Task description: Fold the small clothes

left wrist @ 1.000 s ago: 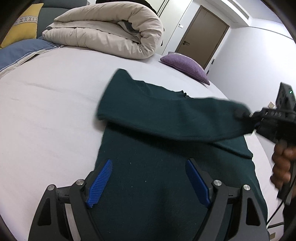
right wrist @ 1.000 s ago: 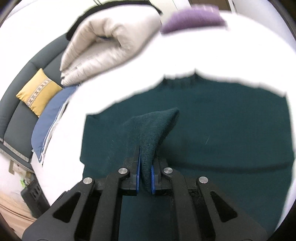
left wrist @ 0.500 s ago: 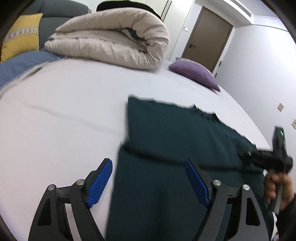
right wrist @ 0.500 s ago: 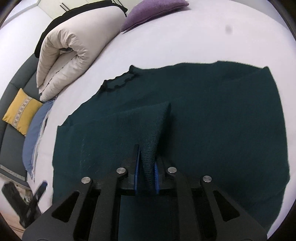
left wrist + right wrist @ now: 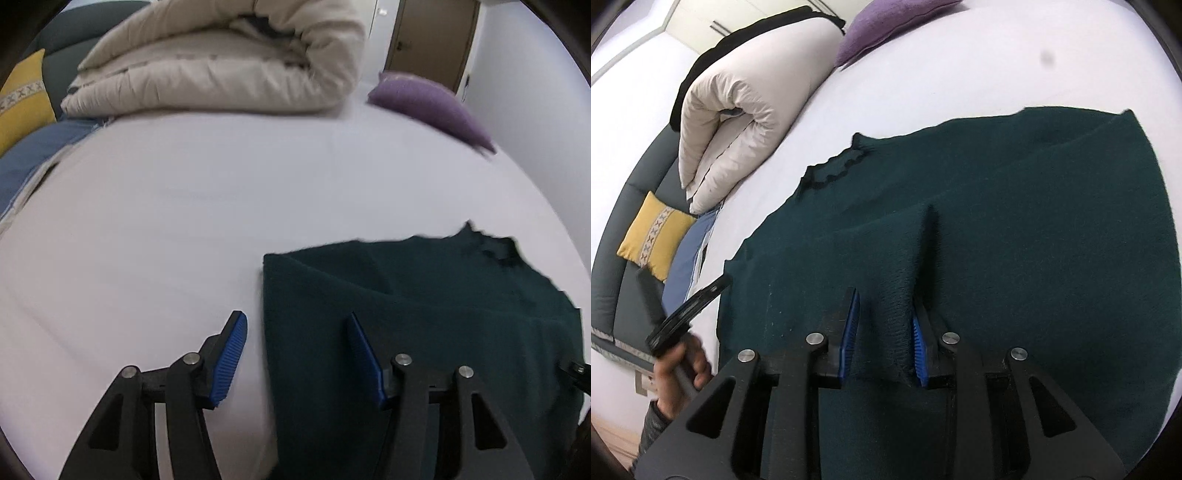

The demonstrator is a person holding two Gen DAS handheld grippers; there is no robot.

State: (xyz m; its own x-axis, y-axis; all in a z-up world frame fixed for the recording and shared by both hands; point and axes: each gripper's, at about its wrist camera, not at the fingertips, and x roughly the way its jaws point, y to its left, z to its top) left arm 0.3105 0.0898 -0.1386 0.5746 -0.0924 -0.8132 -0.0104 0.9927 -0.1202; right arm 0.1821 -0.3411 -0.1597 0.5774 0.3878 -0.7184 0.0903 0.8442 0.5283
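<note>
A dark green knit sweater [image 5: 1015,229] lies flat on the white bed [image 5: 184,221], with its sleeve folded across the body. It also shows at the lower right of the left wrist view [image 5: 424,314]. My right gripper [image 5: 882,325] is open, and the sleeve cuff [image 5: 905,295] stands loose between its blue pads. My left gripper [image 5: 295,350] is open and empty, straddling the sweater's left edge just above the bed. The left gripper handle and hand [image 5: 679,332] show at the lower left of the right wrist view.
A rolled beige duvet [image 5: 221,66] lies at the bed's far side, with a purple pillow [image 5: 432,103] to its right. A yellow cushion [image 5: 653,240] and blue cover [image 5: 33,158] lie at the left edge. A door [image 5: 432,40] stands behind.
The right gripper has opened and let go of the sleeve cuff after laying the sleeve across the body. The left gripper has swung left, toward the sweater's left edge.
</note>
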